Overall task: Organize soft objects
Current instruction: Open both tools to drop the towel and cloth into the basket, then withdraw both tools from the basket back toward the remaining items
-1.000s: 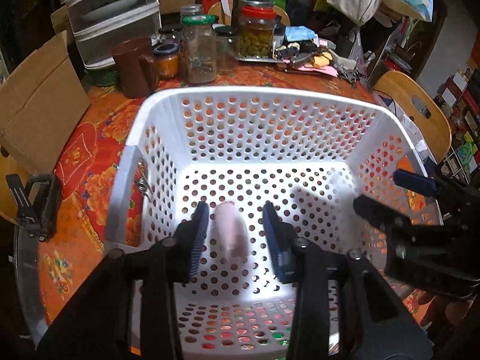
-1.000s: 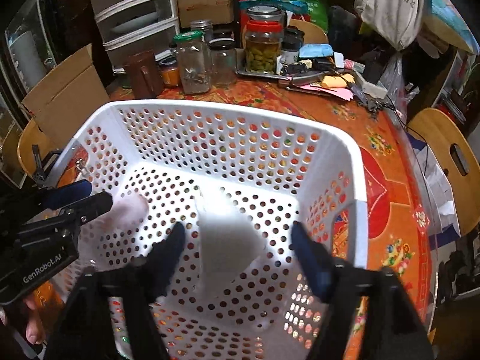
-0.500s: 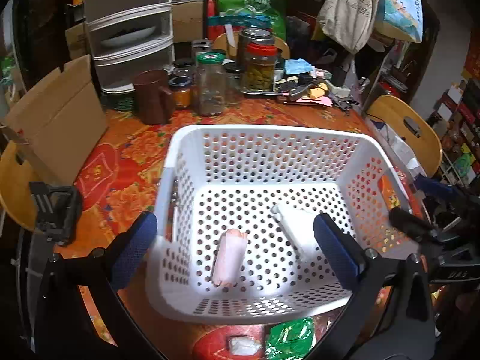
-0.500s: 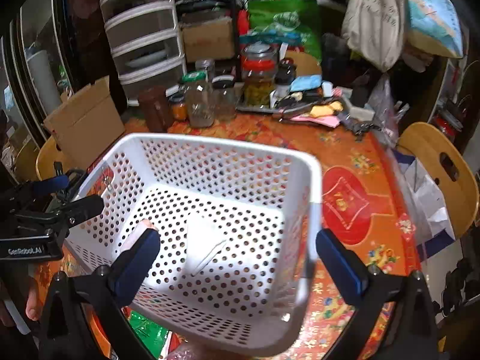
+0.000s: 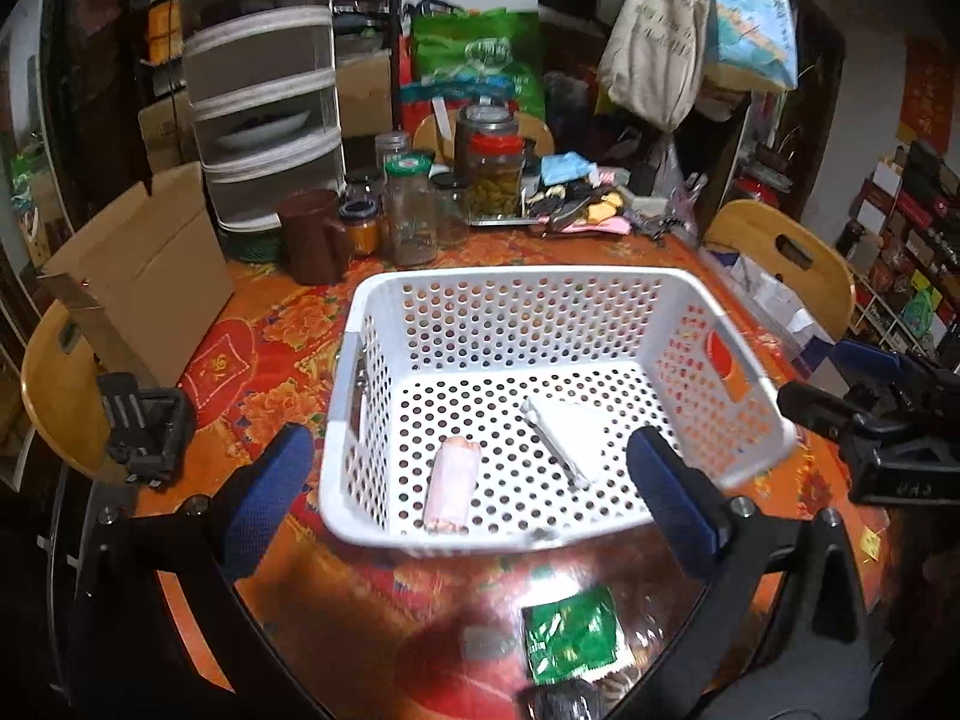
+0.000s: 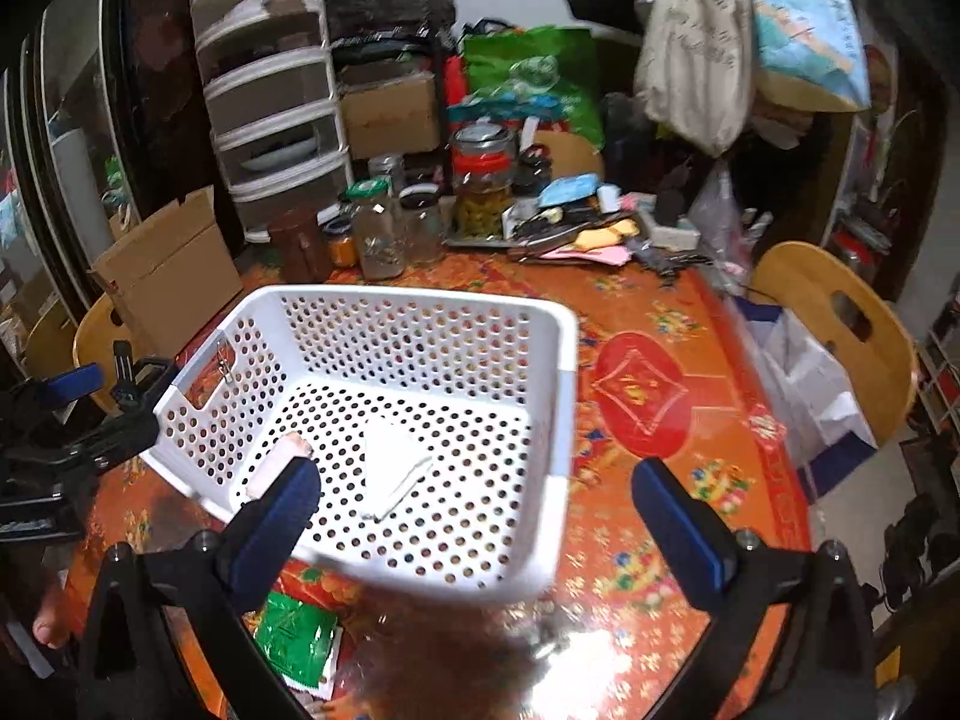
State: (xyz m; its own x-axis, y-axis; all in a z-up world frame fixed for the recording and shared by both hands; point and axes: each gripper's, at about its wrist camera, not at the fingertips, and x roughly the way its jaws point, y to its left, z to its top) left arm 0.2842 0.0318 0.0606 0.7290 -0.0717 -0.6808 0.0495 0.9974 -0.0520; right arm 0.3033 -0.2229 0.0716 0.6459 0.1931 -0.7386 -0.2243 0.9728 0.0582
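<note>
Jaws: left gripper (image 5: 468, 492) and right gripper (image 6: 474, 510) both spread wide, nothing between the pads.
Near tabletop edge: green packet (image 5: 570, 633) lies outside the basket, beside a blurred item, perhaps another wrapper.
Basket (image 5: 516, 279): pink roll (image 5: 451, 492) near its front wall, white pack (image 5: 570, 435) mid-floor.
Far edge: jars (image 5: 414, 210), untouched.
Progress: two soft items stowed; green packet likely next.

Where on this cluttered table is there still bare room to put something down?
The open stretch of tablecloth right of the white basket, up to the wooden chair. Some basket floor beyond the pink roll and white packet. The far edge is crowded with jars.
</note>
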